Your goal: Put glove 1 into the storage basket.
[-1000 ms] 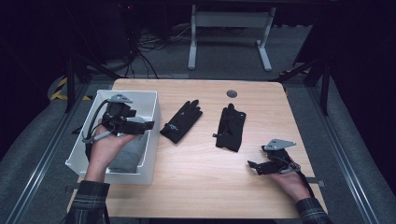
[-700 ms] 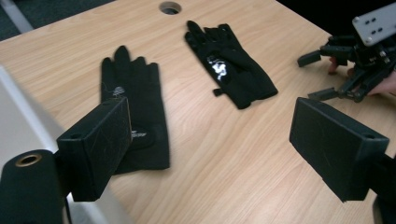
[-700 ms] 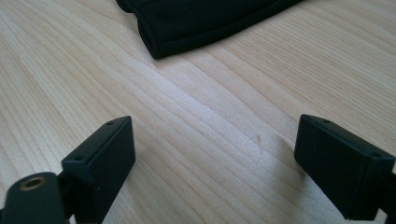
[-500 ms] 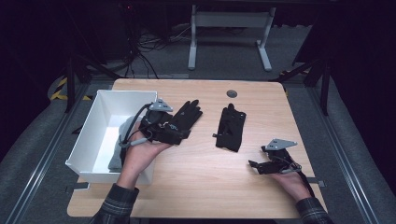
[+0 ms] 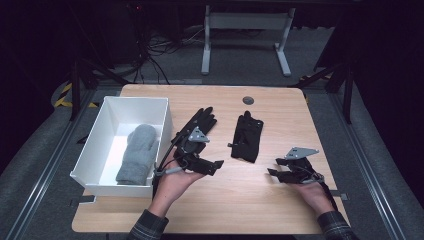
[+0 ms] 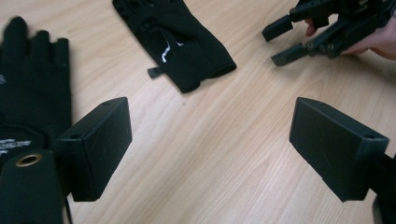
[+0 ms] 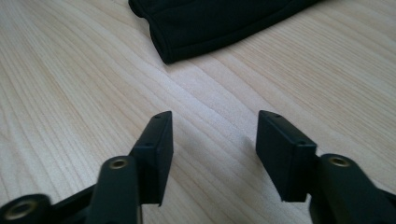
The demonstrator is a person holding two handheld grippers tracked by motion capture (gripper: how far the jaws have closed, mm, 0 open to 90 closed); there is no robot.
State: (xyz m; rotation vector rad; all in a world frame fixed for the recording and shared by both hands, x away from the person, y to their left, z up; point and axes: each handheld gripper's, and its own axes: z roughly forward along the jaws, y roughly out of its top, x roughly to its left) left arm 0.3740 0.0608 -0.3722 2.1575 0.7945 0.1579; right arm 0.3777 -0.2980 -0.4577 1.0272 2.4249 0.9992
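1. Wooden table [image 5: 280,200] in the high view: a white bin [image 5: 150,107] stands at its left edge with a grey mitten [image 5: 137,154] lying inside. The left gripper [image 5: 216,167] sits just right of the bin, over the wrist end of the left black glove [image 5: 200,122], jaws spread wide and nothing between them. The right black glove [image 5: 246,136] lies flat near the middle, apart from the other one. The right gripper [image 5: 273,173] rests low near the right front of the table, pointing toward that glove (well short of it).

2. Left gripper view: its two jaws stand far apart above bare wood. The left black glove [image 6: 32,88] lies beside and partly under the left-hand jaw; whether they touch I cannot tell. The right black glove [image 6: 180,39] lies farther ahead, and the right gripper [image 6: 282,44] appears in the top corner, held by a hand [image 6: 373,39].

3. Right gripper view: its jaws have just been closing, yet a clear gap remains with only wood between them. The cuff of the right black glove [image 7: 219,21] lies ahead, untouched.
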